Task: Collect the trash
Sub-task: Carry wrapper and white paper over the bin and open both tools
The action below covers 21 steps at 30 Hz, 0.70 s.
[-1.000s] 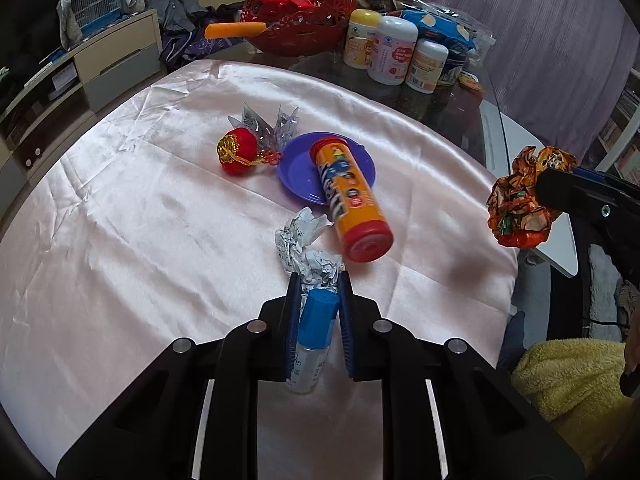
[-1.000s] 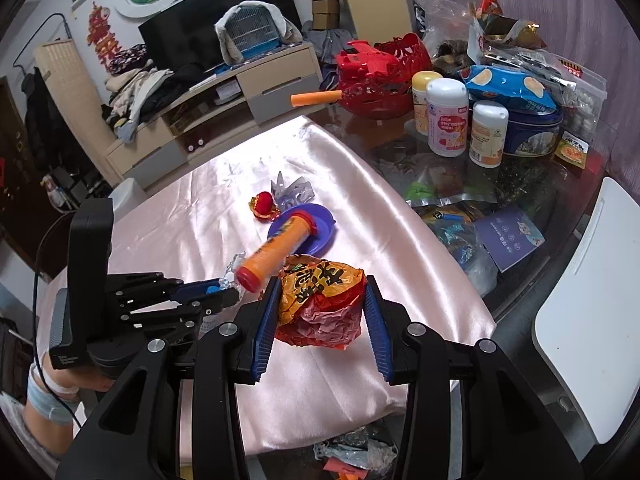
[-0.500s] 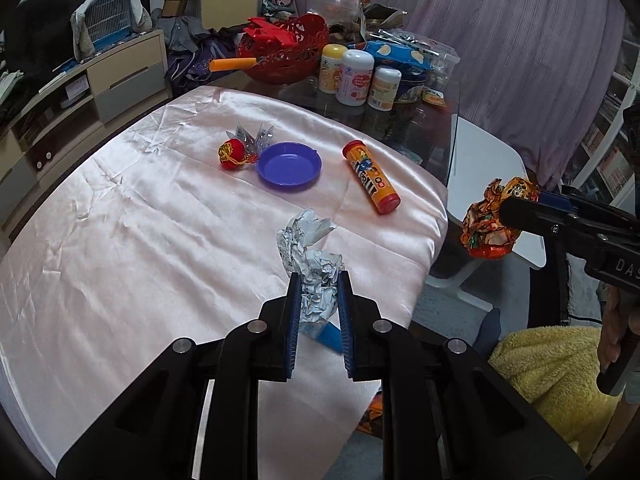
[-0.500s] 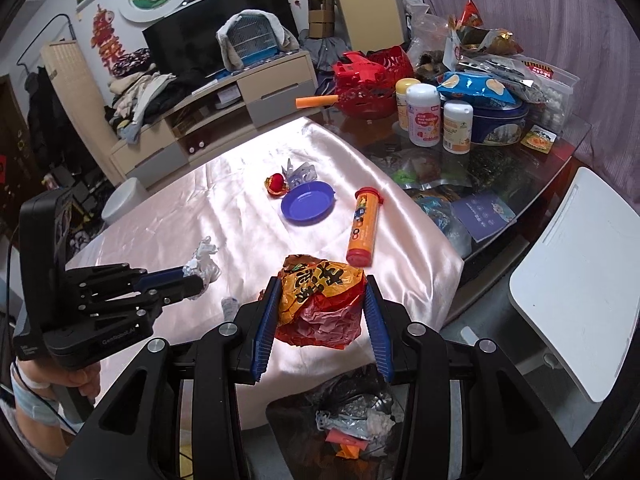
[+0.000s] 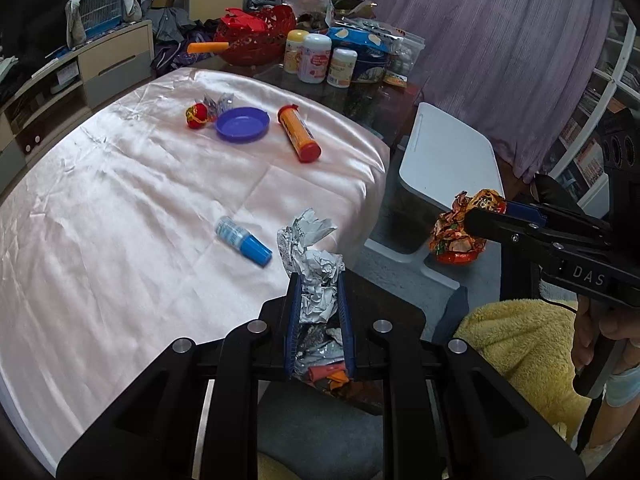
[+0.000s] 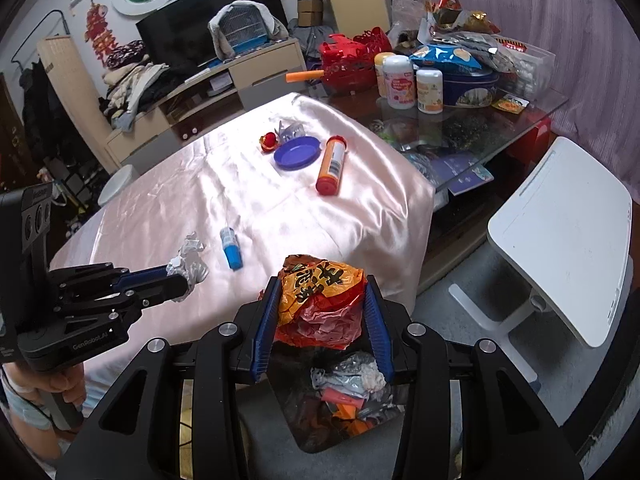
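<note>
My left gripper (image 5: 318, 280) is shut on a crumpled silver foil wad (image 5: 316, 276), held off the table's near edge. The same gripper (image 6: 186, 278) and foil wad (image 6: 188, 262) appear at the left of the right wrist view. My right gripper (image 6: 320, 286) is shut on a crumpled orange-red snack wrapper (image 6: 320, 300); the wrapper (image 5: 456, 236) also hangs at the right in the left wrist view. A dark trash bin (image 6: 312, 436) holding several scraps sits directly below both grippers, and its inside (image 5: 360, 394) shows between the left fingers.
On the pink satin cloth (image 5: 120, 220) lie a blue-capped bottle (image 5: 242, 240), an orange tube (image 5: 299, 138), a purple dish (image 5: 242, 124) and a red ornament (image 5: 197, 115). A white side table (image 6: 568, 232) stands right. Yellow fleece (image 5: 516, 340) lies beside the bin.
Both grippers have drawn back from the table past its edge, carrying the foil wad and the wrapper. The bin has come into view beneath them. The blue-capped bottle stays on the cloth.
</note>
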{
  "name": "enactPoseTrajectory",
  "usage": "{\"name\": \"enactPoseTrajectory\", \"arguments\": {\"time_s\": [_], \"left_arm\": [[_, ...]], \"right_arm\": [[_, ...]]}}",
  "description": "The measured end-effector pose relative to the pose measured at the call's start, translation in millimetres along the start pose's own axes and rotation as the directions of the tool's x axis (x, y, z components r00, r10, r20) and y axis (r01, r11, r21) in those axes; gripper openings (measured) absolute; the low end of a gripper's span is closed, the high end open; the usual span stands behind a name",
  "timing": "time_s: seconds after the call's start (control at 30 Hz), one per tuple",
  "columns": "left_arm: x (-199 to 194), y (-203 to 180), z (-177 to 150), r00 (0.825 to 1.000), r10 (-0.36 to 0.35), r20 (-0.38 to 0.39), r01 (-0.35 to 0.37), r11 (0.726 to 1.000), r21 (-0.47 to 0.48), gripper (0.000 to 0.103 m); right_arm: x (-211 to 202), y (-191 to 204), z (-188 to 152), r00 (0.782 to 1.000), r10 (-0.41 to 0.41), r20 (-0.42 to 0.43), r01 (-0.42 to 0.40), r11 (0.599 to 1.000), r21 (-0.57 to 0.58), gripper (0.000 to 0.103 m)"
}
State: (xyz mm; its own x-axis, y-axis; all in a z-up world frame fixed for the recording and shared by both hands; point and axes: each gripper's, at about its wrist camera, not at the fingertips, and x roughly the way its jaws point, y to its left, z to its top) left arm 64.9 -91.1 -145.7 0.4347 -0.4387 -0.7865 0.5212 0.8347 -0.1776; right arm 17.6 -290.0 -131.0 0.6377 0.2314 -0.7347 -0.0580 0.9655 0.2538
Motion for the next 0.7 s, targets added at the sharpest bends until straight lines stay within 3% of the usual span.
{"name": "enactPoseTrajectory", "arguments": {"time_s": [0.33, 0.7], "left_arm": [[31.3, -13.7, -47.9, 0.993, -0.063, -0.103, 0.058, 0.997, -0.053, 0.017], [86.7, -25.0, -80.2, 0.969, -0.051, -0.242, 0.037, 0.997, -0.063, 0.018]], "right_arm": [[17.5, -12.8, -48.2, 0.993, -0.055, -0.105, 0.057, 0.998, 0.016, 0.043], [61.0, -23.4, -89.0, 0.970, -0.065, -0.235, 0.084, 0.994, 0.070, 0.044]]}}
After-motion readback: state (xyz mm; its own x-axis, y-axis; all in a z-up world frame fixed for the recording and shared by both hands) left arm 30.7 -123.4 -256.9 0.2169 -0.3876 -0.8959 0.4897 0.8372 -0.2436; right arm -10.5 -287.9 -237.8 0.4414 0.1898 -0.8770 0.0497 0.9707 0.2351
